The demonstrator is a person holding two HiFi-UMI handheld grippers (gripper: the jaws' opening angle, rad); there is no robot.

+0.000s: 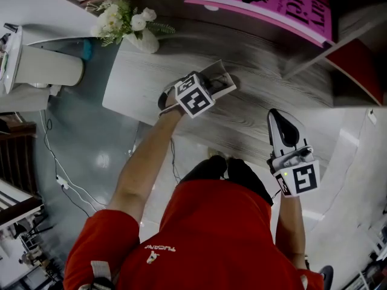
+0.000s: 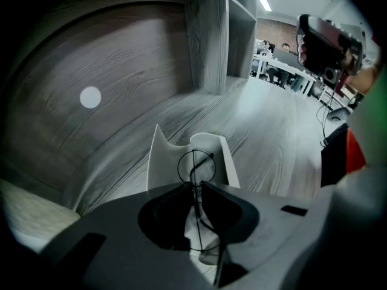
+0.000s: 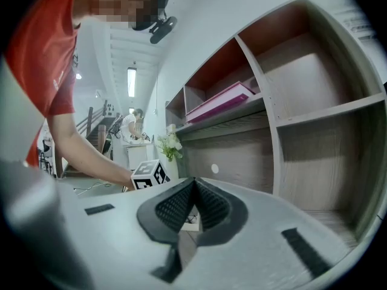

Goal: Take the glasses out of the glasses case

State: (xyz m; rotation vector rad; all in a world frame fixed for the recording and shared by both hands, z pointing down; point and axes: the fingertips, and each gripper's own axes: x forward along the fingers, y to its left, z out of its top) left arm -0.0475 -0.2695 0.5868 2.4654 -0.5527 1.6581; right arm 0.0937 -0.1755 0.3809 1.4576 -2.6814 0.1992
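My left tongs (image 2: 195,187), down at twelve o'clock in the head view, are pinched narrow on the thin wire glasses (image 2: 196,165). The glasses stand on edge in the open white case (image 2: 160,162) on the desk (image 1: 260,95), so I'd call them gripped but not yet lifted clear. My right tongs (image 1: 277,116), at three o'clock, are closed on nothing, well apart from the case.

Shelf divider (image 2: 208,35) beyond glasses case (image 2: 219,156)

Office: shelving (image 3: 326,115), distant desks (image 2: 285,66)
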